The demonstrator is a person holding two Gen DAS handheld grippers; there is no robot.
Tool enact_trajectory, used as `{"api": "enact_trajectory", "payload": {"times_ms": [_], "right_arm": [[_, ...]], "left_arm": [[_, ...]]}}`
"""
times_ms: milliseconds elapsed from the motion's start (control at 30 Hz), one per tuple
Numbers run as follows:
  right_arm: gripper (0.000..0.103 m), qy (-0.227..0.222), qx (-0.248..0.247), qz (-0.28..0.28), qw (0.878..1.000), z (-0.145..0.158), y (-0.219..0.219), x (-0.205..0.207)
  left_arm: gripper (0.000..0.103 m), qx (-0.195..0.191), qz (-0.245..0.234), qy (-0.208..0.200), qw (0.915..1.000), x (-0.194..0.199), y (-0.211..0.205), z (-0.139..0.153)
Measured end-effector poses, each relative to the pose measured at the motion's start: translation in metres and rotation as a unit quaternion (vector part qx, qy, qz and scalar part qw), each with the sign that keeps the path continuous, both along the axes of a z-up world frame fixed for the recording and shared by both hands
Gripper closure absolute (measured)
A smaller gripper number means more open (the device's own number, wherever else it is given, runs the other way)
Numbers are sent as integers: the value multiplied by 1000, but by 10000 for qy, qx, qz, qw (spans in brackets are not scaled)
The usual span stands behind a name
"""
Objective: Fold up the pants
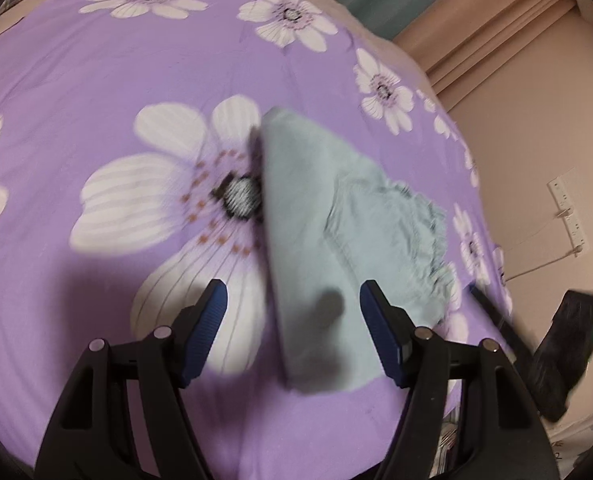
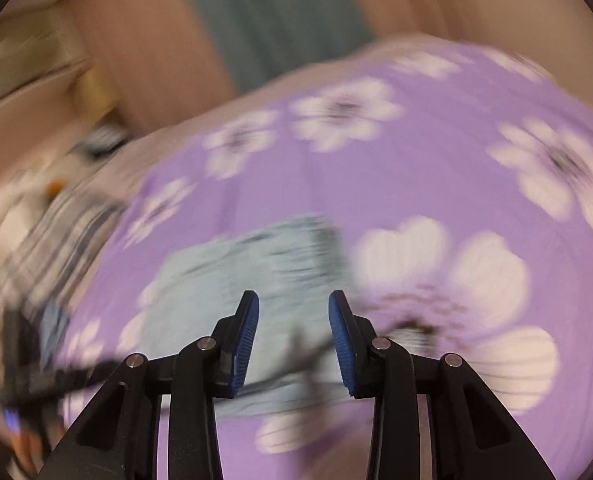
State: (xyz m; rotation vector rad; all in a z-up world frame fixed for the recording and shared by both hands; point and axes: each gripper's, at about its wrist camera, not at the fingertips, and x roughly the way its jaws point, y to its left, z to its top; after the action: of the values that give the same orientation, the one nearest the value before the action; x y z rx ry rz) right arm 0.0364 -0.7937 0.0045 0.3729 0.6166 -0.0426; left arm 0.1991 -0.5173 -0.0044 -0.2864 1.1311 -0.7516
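Observation:
Light blue pants lie folded into a compact bundle on the purple flowered bedspread, with the ruffled waistband at the right side. My left gripper is open above the near end of the bundle, holding nothing. In the blurred right wrist view the same pants lie just ahead of my right gripper, which is open and empty, jaws apart above the cloth.
The bed's right edge drops to a beige wall with a power strip. A dark object sits low at the right. In the right wrist view, striped fabric and a dark device lie left.

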Motion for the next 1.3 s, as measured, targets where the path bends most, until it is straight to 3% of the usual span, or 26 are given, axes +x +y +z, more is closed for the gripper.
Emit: {"api": "enact_trajectory", "payload": {"times_ms": [133,167,200,300,467,733,833,900,933,967,1000,1067,1233,1300], "right_arm": [[70,279,-293,1216,9918,-14,61,31],[74,320,-336,1437,9885,-17,74,40],[76,310,-382,1570,9864,-18,83,45],[85,265,-689,1816,9806,-22,102,62],[90,715,-727,1972,9750,-51,104,80],[92,747,-440,2010,9758,-59,97,79],[92,743,-433,2011,9758,-60,100,76],[92,751,-363,1998,9763,-61,101,76],[92,752,-351,1994,9764,-61,101,76],[92,757,-351,1991,9764,-60,102,76],[92,765,-354,1984,9765,-60,102,76],[92,770,-351,1975,9766,-61,102,74],[92,799,-203,1904,9782,-59,98,76],[92,770,-133,1867,9793,-51,96,73]], "left_arm": [[36,-225,-86,12,9997,17,-13,6],[45,-258,-186,3,9995,21,-18,6],[60,-210,-283,-44,9994,24,-24,6],[82,-75,-516,-65,9986,34,-40,0],[79,140,-542,-17,9984,58,-53,-24],[79,32,-241,39,9997,104,-56,-37],[91,108,-54,-29,9999,119,-58,-36],[92,74,124,51,9999,131,-57,-35],[90,145,240,25,9996,135,-56,-33],[80,367,450,-51,9983,141,-53,-31],[77,395,551,-16,9977,143,-48,-31],[77,202,627,174,9977,143,-37,-30],[71,164,422,98,9989,105,-18,-15],[62,182,316,38,9993,88,-15,-9]]}}
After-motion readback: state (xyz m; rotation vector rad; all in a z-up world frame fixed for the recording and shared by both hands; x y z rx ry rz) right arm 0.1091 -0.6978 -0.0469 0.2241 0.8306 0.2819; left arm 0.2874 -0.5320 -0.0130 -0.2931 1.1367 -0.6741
